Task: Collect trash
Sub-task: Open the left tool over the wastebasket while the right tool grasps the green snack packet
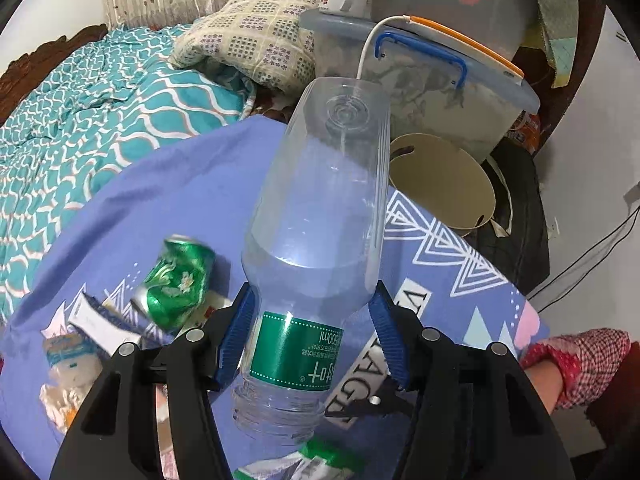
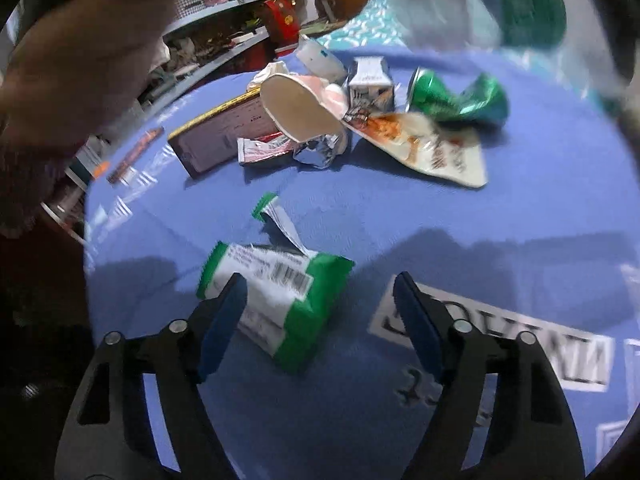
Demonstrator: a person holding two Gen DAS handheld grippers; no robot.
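So the left gripper is clamped on an empty plastic bottle, pads pressing the sides just above the green label, bottom end pointing away and up off the purple cloth. The beige bin sits past the far edge of the cloth, beside the big plastic storage box, so I'd guess that's where the bottle is headed.

Biggest worry: the bottle is slick and squashy and it's held near the neck end, so most of its length sticks out in front. A quick swing could make it twist or pop out of the pads, or its far end could clip the bin rim or the box.

The right gripper is released, nothing pinched, hanging over a green and white wrapper lying flat on the cloth, with one pad over its edge. Flat wrapper on soft fabric means it could just slide, or the pads might snag cloth too.

The crushed green can, paper cup and snack pouch are piled farther back, easy to scatter with a careless sweep.
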